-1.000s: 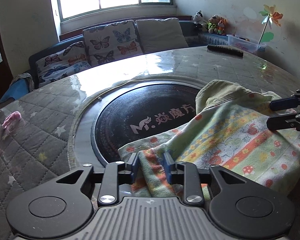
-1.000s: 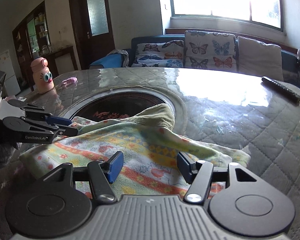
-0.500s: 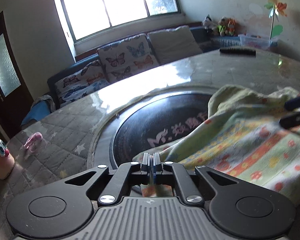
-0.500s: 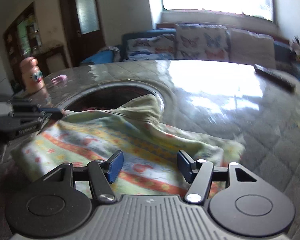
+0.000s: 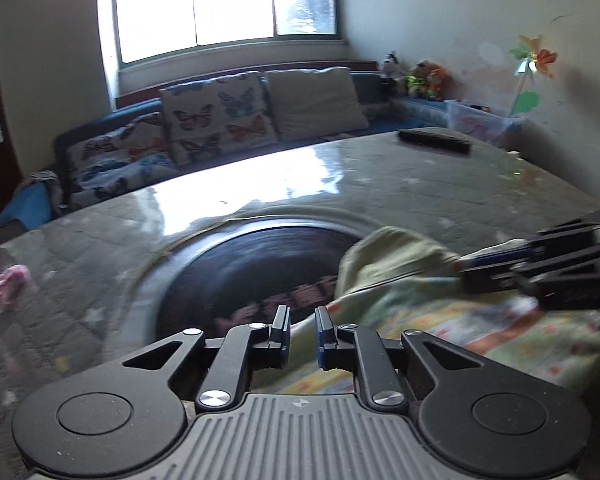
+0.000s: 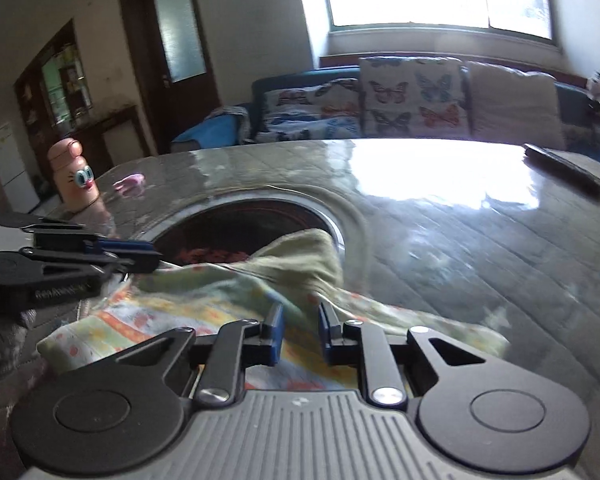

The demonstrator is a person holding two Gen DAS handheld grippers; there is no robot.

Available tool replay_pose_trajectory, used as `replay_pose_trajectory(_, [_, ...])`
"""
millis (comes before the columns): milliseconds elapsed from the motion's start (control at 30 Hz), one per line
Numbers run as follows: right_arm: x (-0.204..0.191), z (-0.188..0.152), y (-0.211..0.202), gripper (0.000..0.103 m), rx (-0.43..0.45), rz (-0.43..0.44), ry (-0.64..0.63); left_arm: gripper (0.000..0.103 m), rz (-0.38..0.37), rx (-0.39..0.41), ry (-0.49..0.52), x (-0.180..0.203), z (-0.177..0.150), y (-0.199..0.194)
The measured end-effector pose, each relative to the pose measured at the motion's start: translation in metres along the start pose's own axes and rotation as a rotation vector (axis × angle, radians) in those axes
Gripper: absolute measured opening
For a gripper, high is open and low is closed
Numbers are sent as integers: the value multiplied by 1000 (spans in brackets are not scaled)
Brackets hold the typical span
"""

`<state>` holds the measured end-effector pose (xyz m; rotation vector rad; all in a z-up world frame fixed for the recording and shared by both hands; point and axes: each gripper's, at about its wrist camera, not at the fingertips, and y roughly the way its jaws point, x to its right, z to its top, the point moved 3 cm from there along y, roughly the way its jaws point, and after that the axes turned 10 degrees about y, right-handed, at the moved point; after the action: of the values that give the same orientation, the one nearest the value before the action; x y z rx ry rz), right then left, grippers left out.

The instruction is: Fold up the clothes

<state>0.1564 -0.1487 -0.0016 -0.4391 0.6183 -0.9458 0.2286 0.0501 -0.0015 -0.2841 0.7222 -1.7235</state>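
Left tongs (image 5: 302, 330): jaws narrowly apart, having just reopened a little; an edge of the garment (image 5: 440, 312) lies in the gap, but whether the pads press on it cannot be told through the blur.
Right tongs (image 6: 299, 332): jaws have just been closing and now stand close together, with a raised fold of the garment between them; the cloth looks pinched there.
Garment: a printed piece with orange, yellow and green bands and a plain green collar part, spread between the two tongs, its green end peaking ahead of the right tongs and overhanging the dark round inset (image 5: 252, 272).
Surface (image 6: 460, 240): quilted grey cover under a glossy sheet, reaching well beyond both tongs.
Remote (image 6: 564, 168): far ahead and to the right of the right tongs.
Pink bottle with eyes (image 6: 73, 176): far ahead-left of the right tongs, beyond the left tongs.
Small pink item (image 5: 10, 284): well left of the left tongs.
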Motion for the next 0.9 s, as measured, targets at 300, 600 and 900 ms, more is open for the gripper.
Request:
replay_pose_trajectory(300, [2,6,36,15,-63,-5,-17,15,-34,-69,-8,22,18,51])
replay_pose_trajectory(600, [-27,-8,3,17,-43,52,-133,19,-38,-39,11,22,7,20])
replay_pose_trajectory(900, [-53,-32,-16,20,-43,62,-193,33,6,5,94,48,-30,-30])
